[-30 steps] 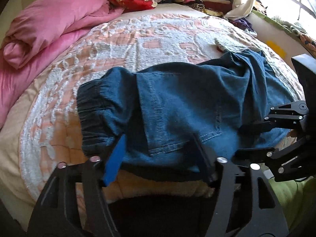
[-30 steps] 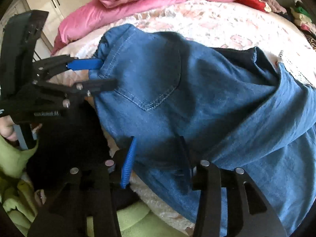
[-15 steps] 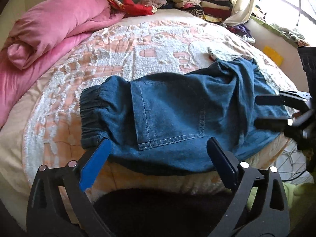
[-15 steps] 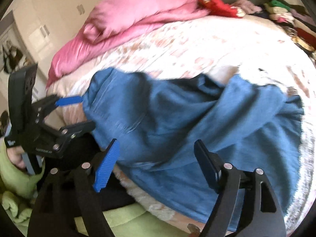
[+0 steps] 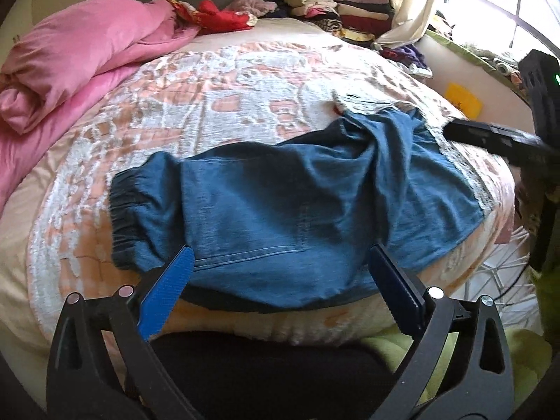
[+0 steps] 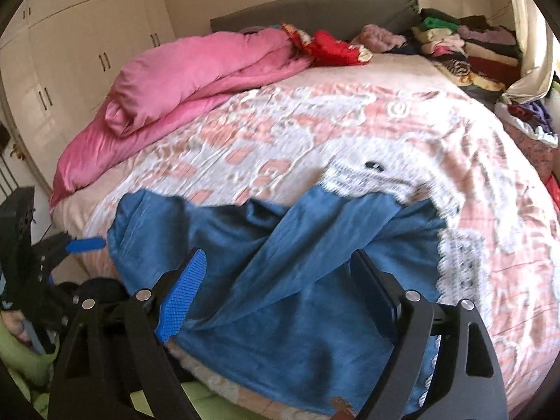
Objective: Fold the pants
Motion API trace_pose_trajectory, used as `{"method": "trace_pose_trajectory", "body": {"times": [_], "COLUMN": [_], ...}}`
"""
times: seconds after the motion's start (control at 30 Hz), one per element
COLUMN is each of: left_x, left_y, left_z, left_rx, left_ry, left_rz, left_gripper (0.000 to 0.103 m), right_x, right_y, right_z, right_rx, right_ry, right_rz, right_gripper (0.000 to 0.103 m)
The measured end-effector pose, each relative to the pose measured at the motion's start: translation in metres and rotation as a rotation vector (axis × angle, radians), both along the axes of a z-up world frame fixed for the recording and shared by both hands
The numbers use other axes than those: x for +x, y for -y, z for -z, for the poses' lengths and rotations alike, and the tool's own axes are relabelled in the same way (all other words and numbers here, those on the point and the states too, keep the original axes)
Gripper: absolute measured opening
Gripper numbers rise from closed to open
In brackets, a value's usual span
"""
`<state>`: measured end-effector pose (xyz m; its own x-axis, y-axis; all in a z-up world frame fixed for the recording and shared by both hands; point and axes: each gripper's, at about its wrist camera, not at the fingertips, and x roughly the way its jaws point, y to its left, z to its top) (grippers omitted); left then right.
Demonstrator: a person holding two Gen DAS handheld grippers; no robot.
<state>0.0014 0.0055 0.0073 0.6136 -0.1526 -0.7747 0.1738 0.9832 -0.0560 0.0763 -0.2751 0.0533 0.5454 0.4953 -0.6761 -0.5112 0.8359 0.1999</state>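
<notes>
Bed (image 5: 245, 105) with pink-and-white patterned cover, blue pants (image 5: 297, 203) lay folded near its front edge, my left gripper (image 5: 280, 276) stood wide open and empty, my right gripper's (image 6: 280, 280) jaws were opening, gripping nothing.

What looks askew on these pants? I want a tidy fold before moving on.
The pants are not lying flat: a thick diagonal ridge of bunched denim crosses the middle, and the right end sits rumpled against the lacy bedspread. The near edge hangs over the bed's side.

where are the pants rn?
Both wrist views: blue pants lie across the bedspread's near edge, pink duvet far left.
</notes>
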Motion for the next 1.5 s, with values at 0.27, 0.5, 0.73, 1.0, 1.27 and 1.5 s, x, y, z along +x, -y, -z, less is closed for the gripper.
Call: {"method": "trace_pose_trajectory", "body": {"times": [0.27,0.5,0.73,1.0,1.27,1.5], "left_x": [0.010,0.028,0.052,0.062,0.053,0.052], "left_y": [0.033,0.061,0.073,0.086,0.101,0.101], "left_z": [0.006,0.020,0.036,0.050,0.060,0.060], "left_rx": [-0.024,-0.049,-0.066,-0.118,-0.084,-0.100], "left_ry": [-0.033,-0.088,-0.130,-0.167,-0.163,-0.156], "left_rz": [0.067,0.141,0.163,0.218,0.257,0.254], "left_gripper": [0.093,0.093,0.086,0.036,0.028,0.029], "right_x": [0.029,0.073,0.121,0.164,0.189,0.199], "right_y": [-0.007,-0.037,-0.063,-0.075,-0.081,-0.059], "right_z": [-0.007,0.013,0.037,0.057,0.079,0.083], "right_rx": [-0.029,-0.079,-0.129,-0.187,-0.251,-0.162], "right_ry": [0.023,-0.045,-0.116,-0.150,-0.154,-0.179], "right_rz": [-0.002,-0.009,0.032,0.102,0.133,0.141], "right_gripper": [0.084,0.084,0.084,0.084,0.070,0.020]}}
